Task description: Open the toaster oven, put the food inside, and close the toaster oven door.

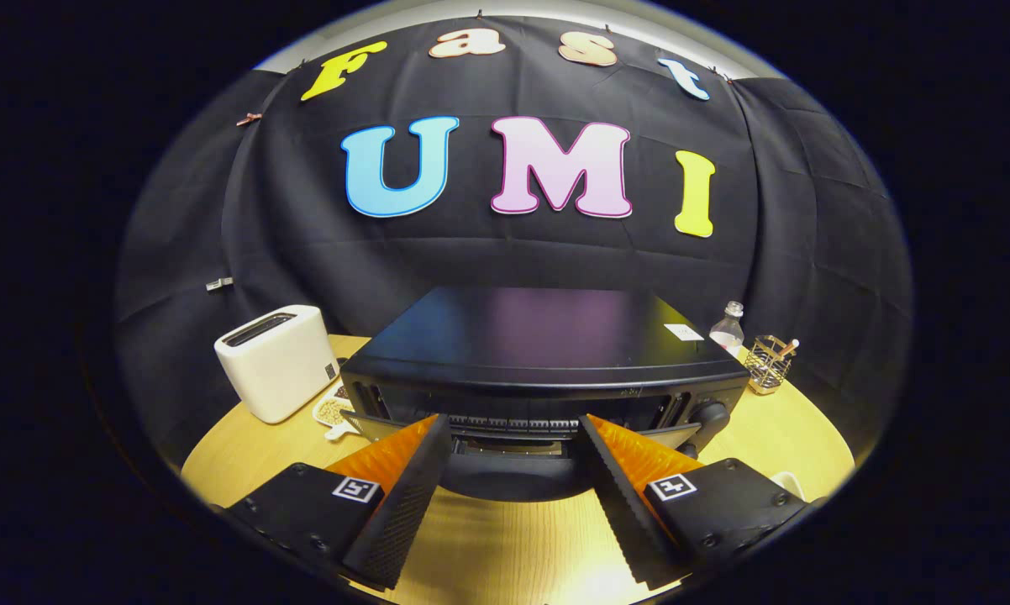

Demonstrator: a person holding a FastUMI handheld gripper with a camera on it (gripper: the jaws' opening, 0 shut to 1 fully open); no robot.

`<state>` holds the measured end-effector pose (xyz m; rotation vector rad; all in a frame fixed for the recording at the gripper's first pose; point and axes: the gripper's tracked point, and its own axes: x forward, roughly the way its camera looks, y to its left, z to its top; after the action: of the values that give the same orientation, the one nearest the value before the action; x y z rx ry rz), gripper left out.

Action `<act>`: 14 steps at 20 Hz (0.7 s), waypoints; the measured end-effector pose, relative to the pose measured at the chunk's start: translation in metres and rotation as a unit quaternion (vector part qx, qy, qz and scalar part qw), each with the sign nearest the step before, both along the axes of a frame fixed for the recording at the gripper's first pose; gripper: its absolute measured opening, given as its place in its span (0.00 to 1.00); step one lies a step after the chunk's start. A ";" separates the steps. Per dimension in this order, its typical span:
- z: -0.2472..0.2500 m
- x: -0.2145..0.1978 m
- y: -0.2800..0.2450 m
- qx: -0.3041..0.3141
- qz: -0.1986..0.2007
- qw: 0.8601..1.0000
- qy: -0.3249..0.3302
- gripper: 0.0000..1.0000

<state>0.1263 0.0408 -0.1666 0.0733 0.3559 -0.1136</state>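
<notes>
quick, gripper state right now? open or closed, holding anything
Gripper: open, jaws spread wide and holding nothing, just in front of the toaster oven, whose door hangs partly open.

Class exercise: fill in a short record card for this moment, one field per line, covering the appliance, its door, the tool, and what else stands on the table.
appliance: black toaster oven on the wooden table
door: partly open, tilted down toward the tool
tool: fingers spread apart, tips at the door's top edge, holding nothing
left of oven: white toaster, small plate of food beside it
right of oven: clear bottle, wire holder
food placed inside: cannot tell
</notes>
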 end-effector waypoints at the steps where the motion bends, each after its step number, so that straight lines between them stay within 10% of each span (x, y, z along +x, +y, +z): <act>1: -0.002 -0.004 0.001 0.000 0.000 1.000 0.001 1.00; 14: -0.039 -0.065 0.015 -0.015 0.033 0.998 0.052 0.99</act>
<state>0.0612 0.0561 -0.2061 0.0266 0.4595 -0.0566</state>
